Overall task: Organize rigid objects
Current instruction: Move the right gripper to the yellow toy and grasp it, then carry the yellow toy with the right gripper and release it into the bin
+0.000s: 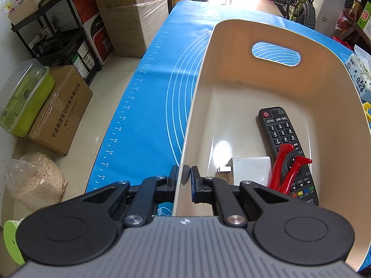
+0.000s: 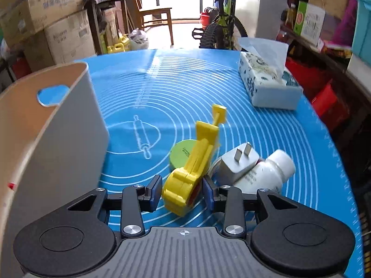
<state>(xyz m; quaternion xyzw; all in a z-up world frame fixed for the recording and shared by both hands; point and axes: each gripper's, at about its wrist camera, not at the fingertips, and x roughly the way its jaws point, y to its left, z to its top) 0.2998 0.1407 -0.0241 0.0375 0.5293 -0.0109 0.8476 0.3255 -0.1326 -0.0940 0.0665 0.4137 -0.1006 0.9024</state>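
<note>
We find the left hand-held gripper (image 1: 186, 176) clamped on the near wall of the beige bin (image 1: 273, 34), one finger outside and one inside; we judge this grip is there to steady the bin while things are loaded. Inside it lie a black remote control (image 1: 281, 132), a red clip (image 1: 286, 168) resting across the remote's lower half, and a white charger (image 1: 249, 169) just beside them.

The right hand-held gripper (image 2: 182, 191) stands with fingers apart on either side of the round end of a yellow plastic tool (image 2: 192, 169); we cannot tell whether the pads touch it yet. We judge this to be the next thing picked. The tool lies near the front edge of the surface (image 2: 162, 81), on the blue mat, leaning over a green lid (image 2: 182, 154). A white plug adapter (image 2: 237, 162) and a white bottle (image 2: 269, 171) lie touching just to its right. A tissue pack (image 2: 266, 85) sits toward the far right corner. The bin stands at the left edge.
</note>
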